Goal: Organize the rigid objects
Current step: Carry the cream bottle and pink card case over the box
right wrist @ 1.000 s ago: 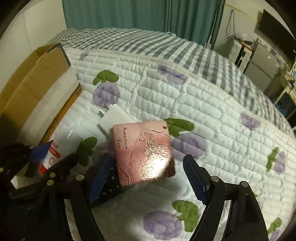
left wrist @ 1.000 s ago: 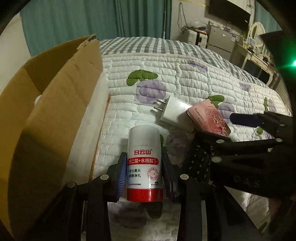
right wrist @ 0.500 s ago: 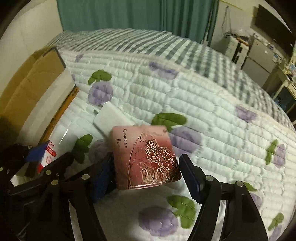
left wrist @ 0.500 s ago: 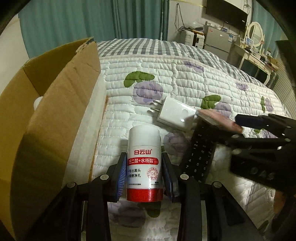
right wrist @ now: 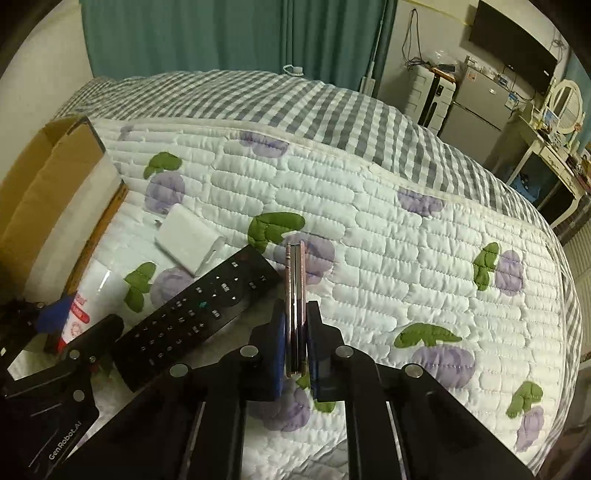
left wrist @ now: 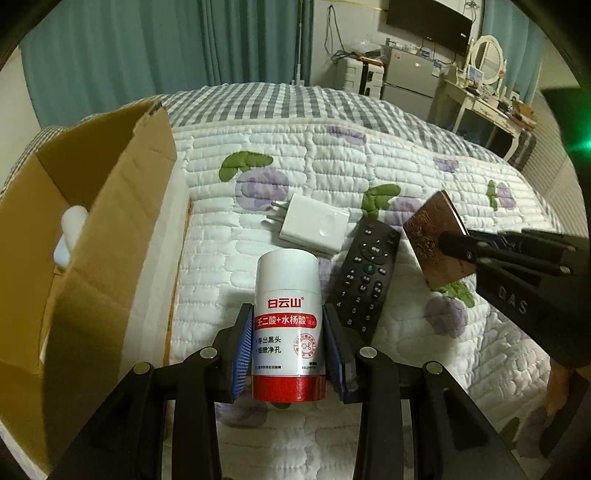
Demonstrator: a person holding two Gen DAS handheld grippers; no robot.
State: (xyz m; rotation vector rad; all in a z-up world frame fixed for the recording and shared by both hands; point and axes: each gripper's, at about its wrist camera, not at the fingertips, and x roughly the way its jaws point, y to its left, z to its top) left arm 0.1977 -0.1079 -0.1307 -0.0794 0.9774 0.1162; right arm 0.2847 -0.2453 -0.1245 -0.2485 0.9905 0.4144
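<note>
While left gripper (left wrist: 288, 350) pinches 白云山 bottle (left wrist: 288, 325), right gripper (right wrist: 295, 347) clamps pink case (right wrist: 295, 306).

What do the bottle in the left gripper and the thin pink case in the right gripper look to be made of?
Bottle: likely smooth white plastic with a glossy printed label and a red band at the base; faint sheen.
Thin pink case: hard and glossy, possibly plastic or metal; its pink edge shines and its broad face reflects light with gold tracery. Cannot tell which.

Quilted floral bedspread (right wrist: 388, 236), grey checked blanket (right wrist: 280, 99), teal curtains (left wrist: 184, 48), wall-mounted television (left wrist: 428, 16), small fridge (right wrist: 476, 107), round mirror (left wrist: 487, 59) on a white dressing table (left wrist: 480, 107)
</note>
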